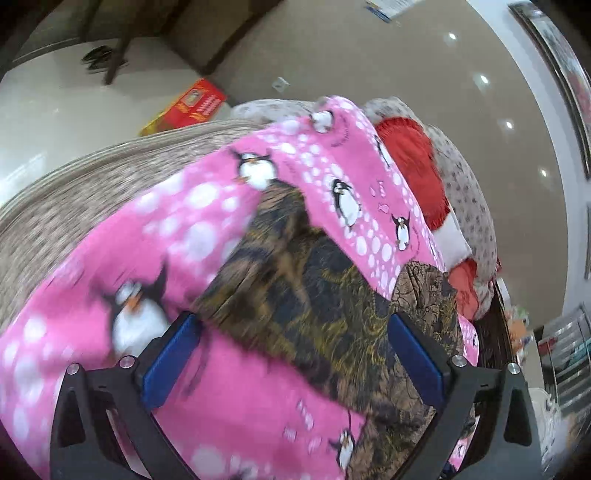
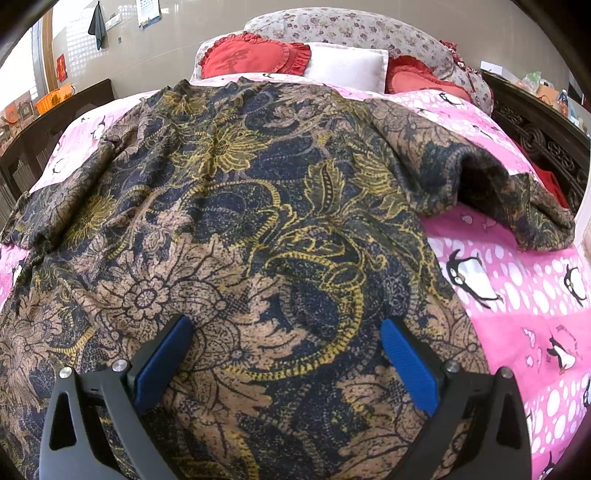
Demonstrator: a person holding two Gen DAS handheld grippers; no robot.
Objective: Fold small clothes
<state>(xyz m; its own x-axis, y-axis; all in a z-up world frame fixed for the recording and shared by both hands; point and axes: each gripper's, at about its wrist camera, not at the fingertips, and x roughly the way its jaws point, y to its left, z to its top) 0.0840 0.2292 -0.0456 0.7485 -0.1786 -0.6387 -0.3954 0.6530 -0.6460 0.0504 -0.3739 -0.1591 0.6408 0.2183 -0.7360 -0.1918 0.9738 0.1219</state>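
A brown, navy and yellow floral garment (image 2: pixel 240 221) lies spread over a pink penguin-print bedspread (image 2: pixel 517 295). One sleeve (image 2: pixel 498 184) sticks out to the right. My right gripper (image 2: pixel 286 354) is open just above the garment's near part, holding nothing. In the blurred left wrist view the same garment (image 1: pixel 314 295) runs from the middle to the lower right over the pink bedspread (image 1: pixel 110 258). My left gripper (image 1: pixel 293 350) is open above the garment's edge and holds nothing.
Red heart cushions (image 2: pixel 255 55), a white pillow (image 2: pixel 347 66) and a floral pillow (image 2: pixel 351 29) lie at the head of the bed. A dark carved bed frame (image 2: pixel 535 136) runs along the right. A red box (image 1: pixel 192 103) lies on the floor beyond the mattress.
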